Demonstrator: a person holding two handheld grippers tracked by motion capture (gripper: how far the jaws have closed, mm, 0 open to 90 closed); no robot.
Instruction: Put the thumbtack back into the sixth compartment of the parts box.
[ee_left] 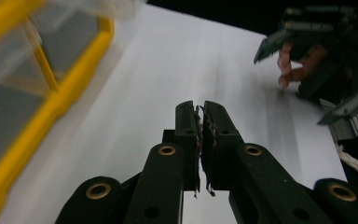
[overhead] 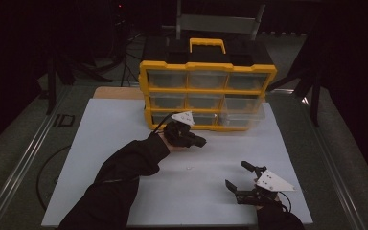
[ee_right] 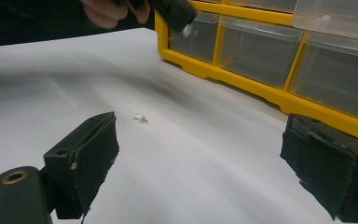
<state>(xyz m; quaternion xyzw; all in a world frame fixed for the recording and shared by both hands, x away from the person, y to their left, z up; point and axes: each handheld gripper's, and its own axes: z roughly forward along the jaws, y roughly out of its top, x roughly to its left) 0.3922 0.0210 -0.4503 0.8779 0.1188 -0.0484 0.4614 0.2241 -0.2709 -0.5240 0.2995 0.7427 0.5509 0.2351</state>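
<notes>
Pin (ee_right: 141, 118) lies on the bench (overhead: 124, 143) between both tools, nearer the gaping, empty right tool (overhead: 245, 179) than the clenched left tool (overhead: 199, 141).

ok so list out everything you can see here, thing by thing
drawer organiser: one, yellow frame with clear drawers and a yellow handle, at the far edge of the board; the lower right drawer is pulled out
push pin: one, white, lying on the board between the two grippers
board: one, white, covering the table top
left gripper: one, black, jaws shut, held above the board just in front of the organiser; something small and white shows at its tip in the right gripper view
right gripper: one, black, jaws open, low over the near right of the board
sleeves: two, dark, coming in from the near edge
</notes>
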